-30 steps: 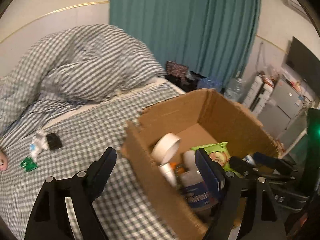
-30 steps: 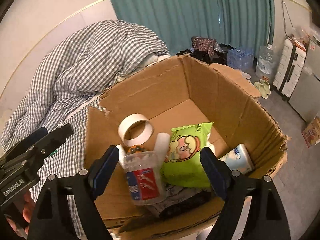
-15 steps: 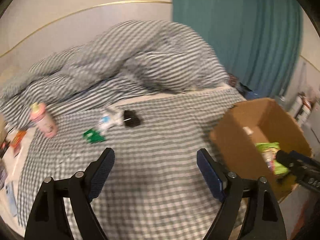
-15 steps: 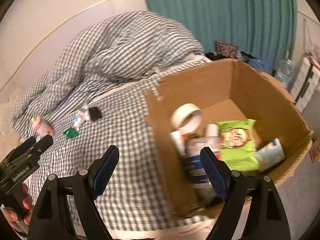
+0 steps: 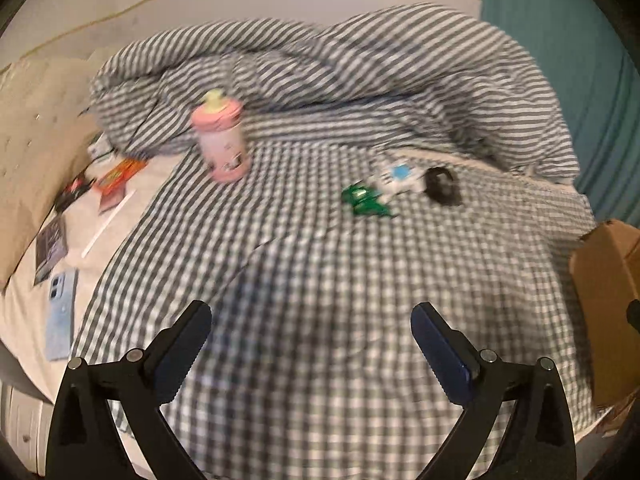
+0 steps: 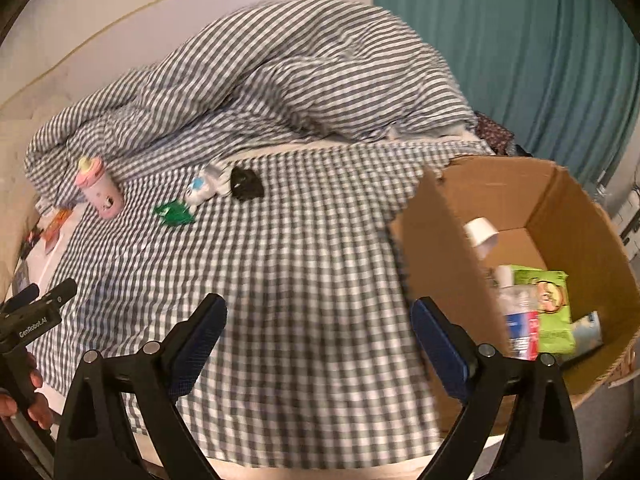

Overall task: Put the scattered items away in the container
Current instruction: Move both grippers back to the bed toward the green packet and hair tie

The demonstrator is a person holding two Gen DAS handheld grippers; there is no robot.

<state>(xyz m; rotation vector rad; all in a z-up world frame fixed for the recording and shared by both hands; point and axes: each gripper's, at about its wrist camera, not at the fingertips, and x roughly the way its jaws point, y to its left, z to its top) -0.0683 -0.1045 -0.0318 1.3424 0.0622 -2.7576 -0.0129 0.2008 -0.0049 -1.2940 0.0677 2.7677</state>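
Observation:
On the checked bed sheet stand a pink bottle [image 5: 221, 142] [image 6: 100, 193], and past it lie a green packet [image 5: 363, 201] [image 6: 173, 213], a white tube [image 5: 398, 178] [image 6: 204, 187] and a small black item [image 5: 443, 188] [image 6: 246, 186]. The cardboard box [image 6: 568, 200] [image 5: 604, 280] sits at the bed's right edge with a tape roll, a clear bottle and a green pouch inside. My left gripper [image 5: 310, 344] hangs over bare sheet, jaws opening, nothing between them. My right gripper [image 6: 318, 336] hovers beside the box's left wall, jaws opening and empty.
A bunched checked duvet [image 5: 360, 72] fills the back of the bed. A phone [image 5: 60, 312], cards and a red packet [image 5: 120, 172] lie on the white strip at the left by a beige pillow [image 5: 36, 152]. A teal curtain [image 6: 520, 48] hangs behind the box.
Both views have swung left, away from the box and over the bed sheet. The pink bottle and small items have come into view. Both pairs of jaws stand a little wider.

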